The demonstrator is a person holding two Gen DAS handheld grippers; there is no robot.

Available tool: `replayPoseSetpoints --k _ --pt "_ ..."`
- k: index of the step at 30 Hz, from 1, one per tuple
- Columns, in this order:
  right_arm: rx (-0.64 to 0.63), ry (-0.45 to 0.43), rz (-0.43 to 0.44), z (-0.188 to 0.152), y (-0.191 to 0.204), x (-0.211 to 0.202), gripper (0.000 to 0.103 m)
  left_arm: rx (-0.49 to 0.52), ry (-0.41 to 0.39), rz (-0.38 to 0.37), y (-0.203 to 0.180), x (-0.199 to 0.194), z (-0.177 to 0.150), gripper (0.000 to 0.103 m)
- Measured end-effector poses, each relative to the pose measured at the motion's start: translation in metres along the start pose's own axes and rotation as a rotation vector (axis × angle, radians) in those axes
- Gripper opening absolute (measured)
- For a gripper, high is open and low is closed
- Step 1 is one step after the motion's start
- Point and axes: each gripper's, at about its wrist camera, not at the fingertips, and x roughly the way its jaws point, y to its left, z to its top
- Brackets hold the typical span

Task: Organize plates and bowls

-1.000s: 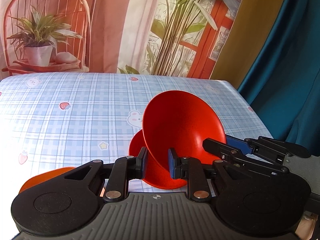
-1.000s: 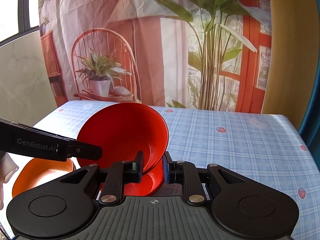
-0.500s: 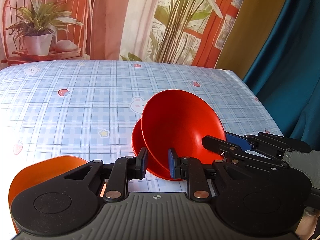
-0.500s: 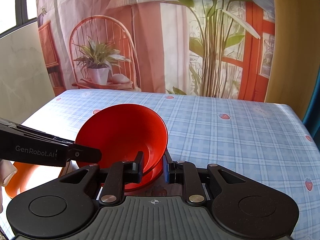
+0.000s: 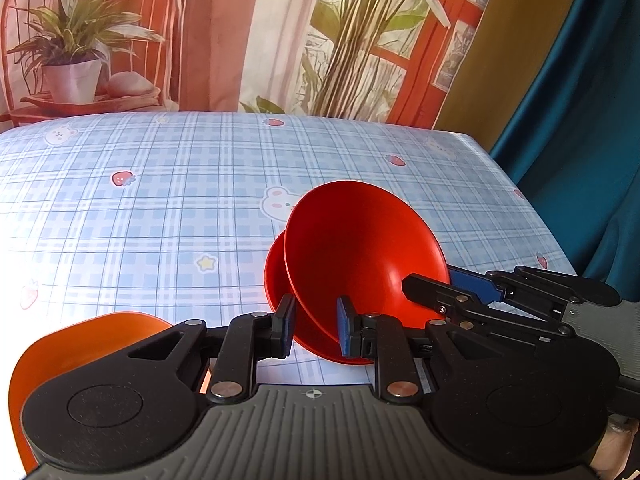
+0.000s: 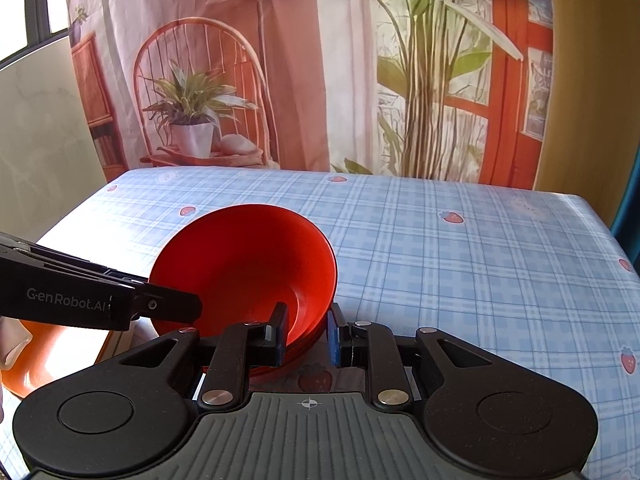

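A red bowl (image 5: 360,248) sits tilted in a second red bowl (image 5: 276,276) on the checked tablecloth. My left gripper (image 5: 312,326) has its jaws slightly apart on either side of the upper bowl's near rim. My right gripper (image 6: 306,332) straddles the rim of the same bowl (image 6: 244,264) from the other side, its jaws slightly apart too. The right gripper also shows in the left wrist view (image 5: 452,292) at the bowl's right edge. The bowl appears to rest in the lower one, its rim loose between the pads.
An orange bowl (image 5: 84,340) lies at the near left of the table, also seen in the right wrist view (image 6: 60,344). The table (image 6: 460,248) runs back to a printed backdrop; its right edge borders a teal curtain (image 5: 580,120).
The red bowl came down from a raised tilt into the lower red bowl. Both grippers' jaws widened slightly around its rim.
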Motion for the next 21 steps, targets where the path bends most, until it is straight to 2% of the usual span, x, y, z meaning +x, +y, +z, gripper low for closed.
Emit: replayPoseSetpoints --k 21 --pt "0.016 0.027 0.001 -0.0029 -0.0045 0.0076 0.022 -0.021 0.003 0.032 0.0047 0.0004 0.0020 0.024"
